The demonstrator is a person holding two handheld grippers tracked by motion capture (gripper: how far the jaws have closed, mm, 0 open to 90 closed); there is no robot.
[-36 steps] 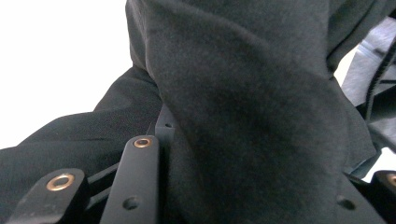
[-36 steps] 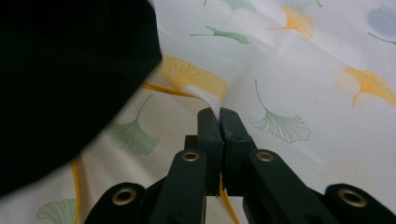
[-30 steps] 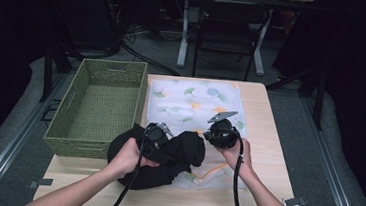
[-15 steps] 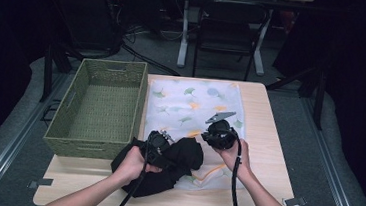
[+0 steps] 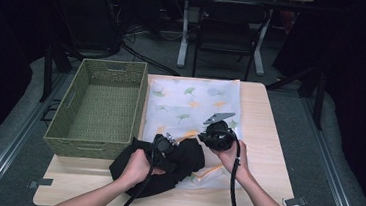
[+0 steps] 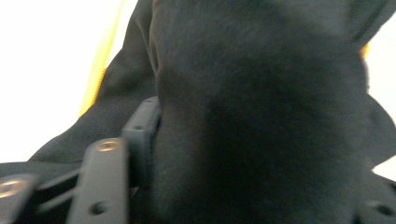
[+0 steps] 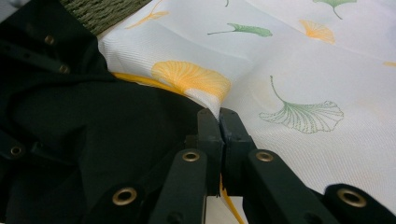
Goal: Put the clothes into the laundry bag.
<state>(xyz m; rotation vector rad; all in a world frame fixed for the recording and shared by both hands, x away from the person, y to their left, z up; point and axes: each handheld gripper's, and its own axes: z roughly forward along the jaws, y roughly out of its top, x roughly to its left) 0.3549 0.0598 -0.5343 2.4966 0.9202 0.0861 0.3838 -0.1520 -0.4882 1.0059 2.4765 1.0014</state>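
Where the black garment (image 5: 158, 166) lay bunched on the near part of the wooden surface (image 5: 263, 140), it overlapped the near left corner of the white leaf-printed cloth (image 5: 196, 104) and sat just in front of the woven green basket (image 5: 97, 108). In the left tool view the black fabric (image 6: 261, 116) pressed close against the camera and over one dark jaw, with white cloth and a yellow edge behind it; whether the left tool (image 5: 163, 144) was clenched or released could not be told. In the high view that tool rested on top of the garment, held by the left hand (image 5: 137, 167).

The right tool (image 7: 219, 123) was clenched, its jaws together on a raised fold of the white cloth (image 7: 299, 84) right beside an orange ginkgo leaf print (image 7: 191, 77), with the black garment (image 7: 116, 121) touching its left jaw. In the high view the right tool (image 5: 217, 135) sat over the cloth's near edge, held by the right hand (image 5: 231, 157). The basket stood on the left side of the surface, beside the cloth.
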